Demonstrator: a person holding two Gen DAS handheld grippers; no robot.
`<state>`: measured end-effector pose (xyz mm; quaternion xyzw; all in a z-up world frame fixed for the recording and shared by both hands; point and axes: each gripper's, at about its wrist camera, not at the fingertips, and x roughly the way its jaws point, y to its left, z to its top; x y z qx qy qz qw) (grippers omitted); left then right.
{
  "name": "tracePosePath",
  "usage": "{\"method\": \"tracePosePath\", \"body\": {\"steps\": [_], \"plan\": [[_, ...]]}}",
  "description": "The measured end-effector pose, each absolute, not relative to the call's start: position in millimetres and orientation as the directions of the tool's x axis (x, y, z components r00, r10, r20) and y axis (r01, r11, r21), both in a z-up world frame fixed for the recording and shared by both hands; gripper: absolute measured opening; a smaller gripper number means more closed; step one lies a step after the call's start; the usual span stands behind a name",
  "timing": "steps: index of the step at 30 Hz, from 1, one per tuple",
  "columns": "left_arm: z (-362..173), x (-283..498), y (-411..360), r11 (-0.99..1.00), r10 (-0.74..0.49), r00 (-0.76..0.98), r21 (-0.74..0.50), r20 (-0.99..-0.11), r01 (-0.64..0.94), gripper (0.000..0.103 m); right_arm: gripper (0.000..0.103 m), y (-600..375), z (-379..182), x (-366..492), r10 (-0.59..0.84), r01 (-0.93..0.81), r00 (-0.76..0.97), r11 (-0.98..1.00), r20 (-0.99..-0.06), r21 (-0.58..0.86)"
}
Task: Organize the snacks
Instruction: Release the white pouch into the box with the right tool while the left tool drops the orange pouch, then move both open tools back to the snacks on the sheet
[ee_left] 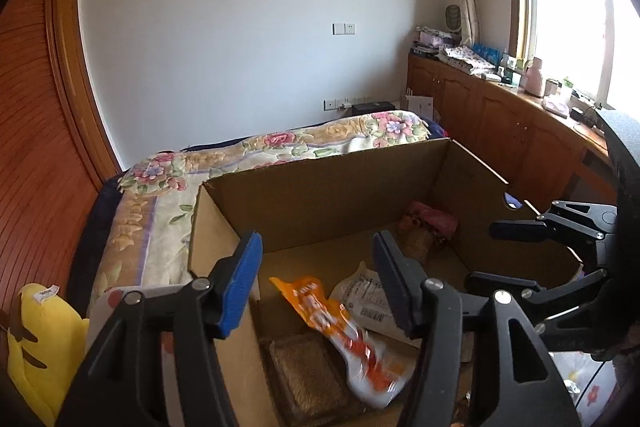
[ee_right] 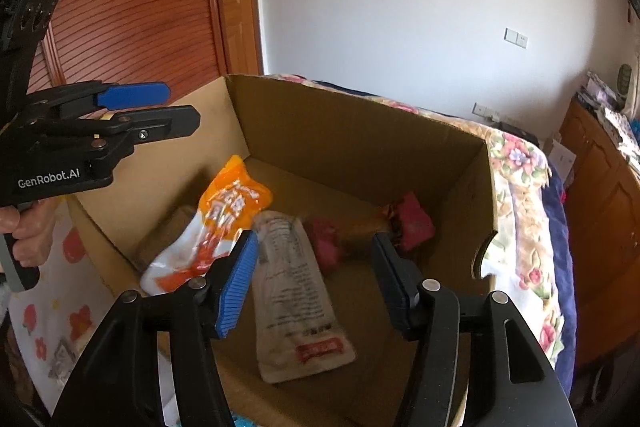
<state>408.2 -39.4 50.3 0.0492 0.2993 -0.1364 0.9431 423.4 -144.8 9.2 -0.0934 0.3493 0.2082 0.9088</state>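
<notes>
An open cardboard box [ee_left: 328, 203] [ee_right: 352, 135] stands on the bed and holds snack packs. An orange-and-white pouch [ee_left: 344, 335] [ee_right: 216, 227], blurred, lies in the box. A white pouch [ee_right: 296, 291] [ee_left: 368, 299] lies beside it. A pink-ended wrapped snack [ee_right: 376, 231] [ee_left: 428, 227] lies at the far side. A brown packet [ee_left: 308, 375] lies near the front. My left gripper [ee_left: 316, 283] [ee_right: 176, 107] is open and empty above the box's left side. My right gripper [ee_right: 312, 271] [ee_left: 484, 251] is open and empty above the box.
A floral quilt [ee_left: 280, 147] covers the bed behind the box. A yellow plush toy [ee_left: 40, 343] lies at the left. A wooden wardrobe [ee_right: 132, 7] stands at the left. Wooden cabinets [ee_left: 504, 123] with clutter run under the window at the right.
</notes>
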Motion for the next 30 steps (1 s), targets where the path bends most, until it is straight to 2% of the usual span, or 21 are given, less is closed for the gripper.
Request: {"method": "tracePosePath", "body": {"steps": [16,30], "plan": [[59,303,-7,0.95,-0.26,0.804,0.008,-0.534,0.313,0.059,0.06,-177,40,324,0.321,-0.401,0.71,0.916,-0.627,0.015],[13,230,10,0.948,-0.261,0.773,-0.004,-0.578,0.317,0.059,0.06,-201,2,259,0.274,-0.35,0.676,0.936,-0.684,0.029]]}}
